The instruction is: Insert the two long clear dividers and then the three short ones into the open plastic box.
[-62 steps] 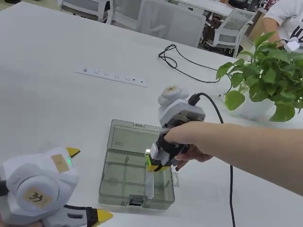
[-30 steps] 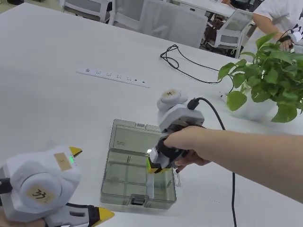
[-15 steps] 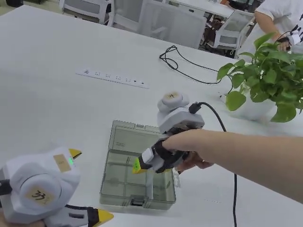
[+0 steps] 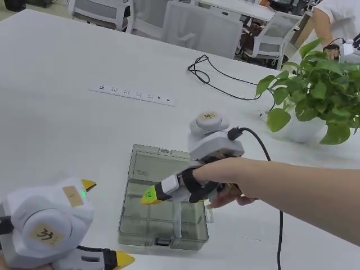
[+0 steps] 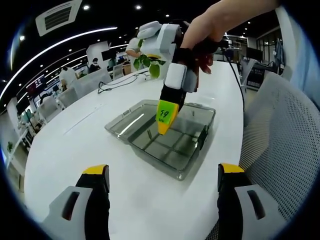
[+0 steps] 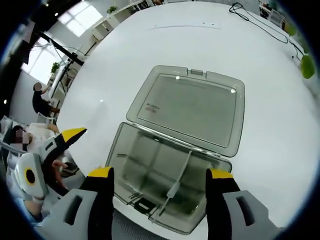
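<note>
While the white table (image 4: 67, 84) is carrying the open plastic box (image 4: 138, 232), lid (image 4: 157, 164) thrown back, the right gripper (image 6: 160, 173) is hovering over it and the left gripper (image 5: 162, 170) is waiting nearby, both with jaws spread and empty. A low pass is probably risking dislodging the clear divider (image 6: 175, 189) standing inside.

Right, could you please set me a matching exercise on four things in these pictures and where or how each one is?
Things:
1. plastic box
2. power strip
3. potted plant
4. right tongs

States:
A. open and empty, above the box
B. green, at the far right in the head view
C. its lid folded back flat on the table
D. white, lying flat beyond the box

Pairs: 1-C, 2-D, 3-B, 4-A.
</note>
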